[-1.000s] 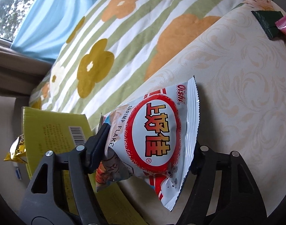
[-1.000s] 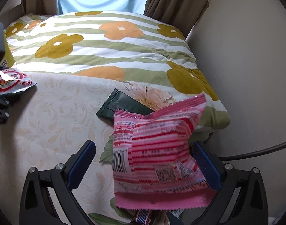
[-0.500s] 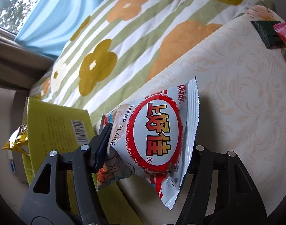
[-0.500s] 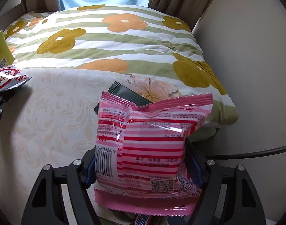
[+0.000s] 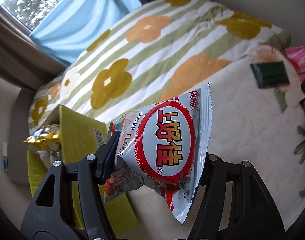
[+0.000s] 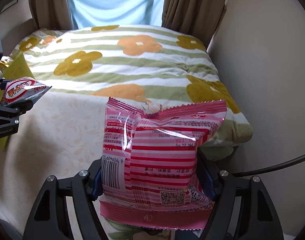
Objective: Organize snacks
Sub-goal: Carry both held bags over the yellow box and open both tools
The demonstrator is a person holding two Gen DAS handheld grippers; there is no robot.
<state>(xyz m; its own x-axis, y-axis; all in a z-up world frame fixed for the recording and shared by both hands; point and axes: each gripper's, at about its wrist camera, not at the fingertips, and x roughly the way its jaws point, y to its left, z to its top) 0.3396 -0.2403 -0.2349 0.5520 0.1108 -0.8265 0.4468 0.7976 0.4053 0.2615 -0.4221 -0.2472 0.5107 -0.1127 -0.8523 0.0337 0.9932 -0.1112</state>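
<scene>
Shrimp flake bag (image 5: 168, 140) upright between clamped left fingers (image 5: 110, 156); pink striped bag (image 6: 158, 156) likewise, right.

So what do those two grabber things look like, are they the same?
Nearly the same. The left gripper and the right gripper are both black frames with triangle-shaped holes and round silver screws. The left finger pads look dark navy, the right ones blue. White lettering marks the left gripper's side, seen from the right wrist.
</scene>
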